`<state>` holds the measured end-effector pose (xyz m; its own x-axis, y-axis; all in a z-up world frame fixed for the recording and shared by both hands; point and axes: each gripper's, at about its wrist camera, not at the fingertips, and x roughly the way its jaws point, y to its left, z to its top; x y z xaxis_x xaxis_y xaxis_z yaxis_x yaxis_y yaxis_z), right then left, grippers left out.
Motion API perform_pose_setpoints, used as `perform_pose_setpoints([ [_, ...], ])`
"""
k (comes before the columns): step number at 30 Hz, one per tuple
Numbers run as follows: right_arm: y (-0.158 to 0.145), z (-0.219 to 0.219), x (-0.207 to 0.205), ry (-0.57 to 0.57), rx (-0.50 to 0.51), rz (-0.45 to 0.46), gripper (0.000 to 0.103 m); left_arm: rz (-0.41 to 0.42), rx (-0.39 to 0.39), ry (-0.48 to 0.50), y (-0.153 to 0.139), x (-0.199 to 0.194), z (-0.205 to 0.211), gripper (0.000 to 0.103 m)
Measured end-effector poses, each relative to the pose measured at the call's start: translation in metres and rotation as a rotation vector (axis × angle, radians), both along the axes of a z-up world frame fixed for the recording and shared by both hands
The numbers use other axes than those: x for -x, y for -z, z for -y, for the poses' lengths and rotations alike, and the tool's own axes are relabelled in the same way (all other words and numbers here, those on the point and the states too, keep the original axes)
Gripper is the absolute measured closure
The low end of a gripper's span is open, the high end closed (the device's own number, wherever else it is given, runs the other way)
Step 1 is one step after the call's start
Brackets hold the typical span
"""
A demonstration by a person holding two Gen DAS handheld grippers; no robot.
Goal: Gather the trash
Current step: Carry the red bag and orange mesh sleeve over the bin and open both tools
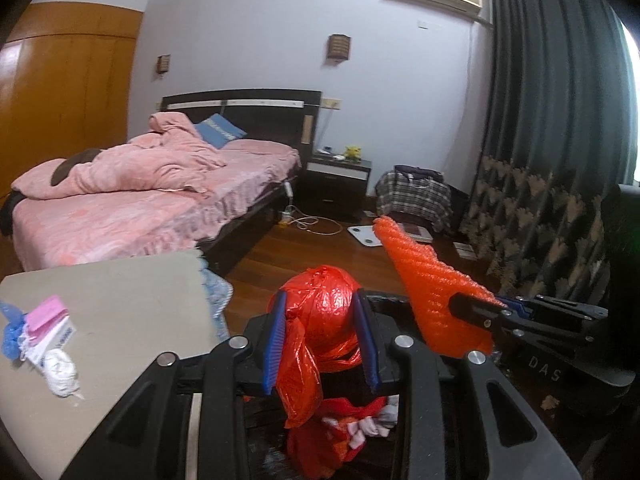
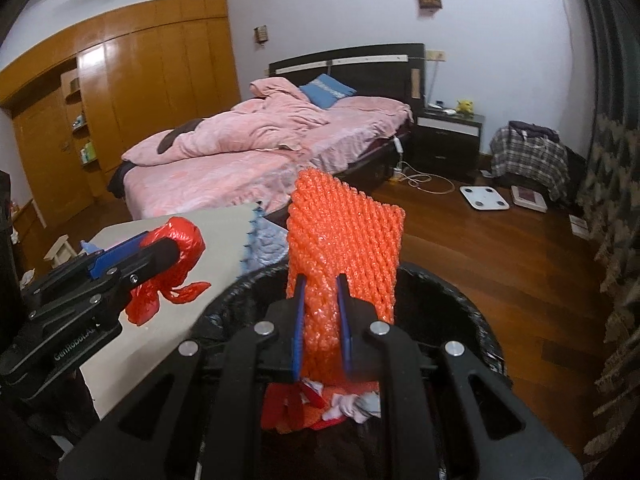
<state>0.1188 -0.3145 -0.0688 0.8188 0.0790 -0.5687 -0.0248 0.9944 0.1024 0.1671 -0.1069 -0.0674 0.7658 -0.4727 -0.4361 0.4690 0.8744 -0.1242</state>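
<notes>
The flat beige tabletop (image 1: 120, 300) is carrying, at its nine o'clock edge, pink paper scraps (image 1: 50, 314) and what is probably crumpled white tissue (image 1: 60, 372).

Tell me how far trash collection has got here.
Done: red and white scraps lie in the black-lined round bin. In hand: left tool grips a crumpled red plastic bag, right tool an orange foam net sleeve, both above the bin. Left: pink, white and blue scraps on the beige tabletop.
</notes>
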Motion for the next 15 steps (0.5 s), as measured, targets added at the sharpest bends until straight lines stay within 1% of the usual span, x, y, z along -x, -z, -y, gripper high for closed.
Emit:
perform_pose_setpoints([
  [6, 0.007, 0.015, 0.007, 0.033, -0.006, -0.01, 0.086, -0.02, -0.008, 0.042, 0.009, -0.003, 0.024, 0.07],
  [7, 0.009, 0.017, 0.007, 0.038, -0.006, -0.012, 0.086, -0.026, -0.006, 0.054, 0.01, -0.005, 0.027, 0.069],
  [8, 0.011, 0.019, 0.008, 0.048, -0.004, -0.016, 0.085, -0.036, -0.007, 0.07, 0.012, -0.006, 0.03, 0.064],
  [9, 0.011, 0.02, 0.009, 0.054, -0.005, -0.019, 0.076, -0.04, -0.01, 0.075, 0.013, -0.006, 0.032, 0.062],
  [10, 0.013, 0.022, 0.01, 0.063, -0.004, -0.021, 0.066, -0.044, -0.013, 0.077, 0.014, -0.006, 0.033, 0.053],
  [11, 0.014, 0.024, 0.011, 0.07, -0.001, -0.019, 0.062, -0.046, -0.012, 0.08, 0.015, -0.006, 0.033, 0.046],
  [13, 0.015, 0.028, 0.012, 0.083, 0.003, -0.018, 0.054, -0.044, -0.018, 0.077, 0.015, -0.006, 0.031, 0.041],
  [14, 0.016, 0.031, 0.013, 0.092, 0.004, -0.018, 0.052, -0.04, -0.022, 0.071, 0.015, -0.006, 0.028, 0.038],
  [15, 0.016, 0.032, 0.013, 0.097, 0.004, -0.016, 0.045, -0.037, -0.023, 0.063, 0.014, -0.006, 0.024, 0.036],
])
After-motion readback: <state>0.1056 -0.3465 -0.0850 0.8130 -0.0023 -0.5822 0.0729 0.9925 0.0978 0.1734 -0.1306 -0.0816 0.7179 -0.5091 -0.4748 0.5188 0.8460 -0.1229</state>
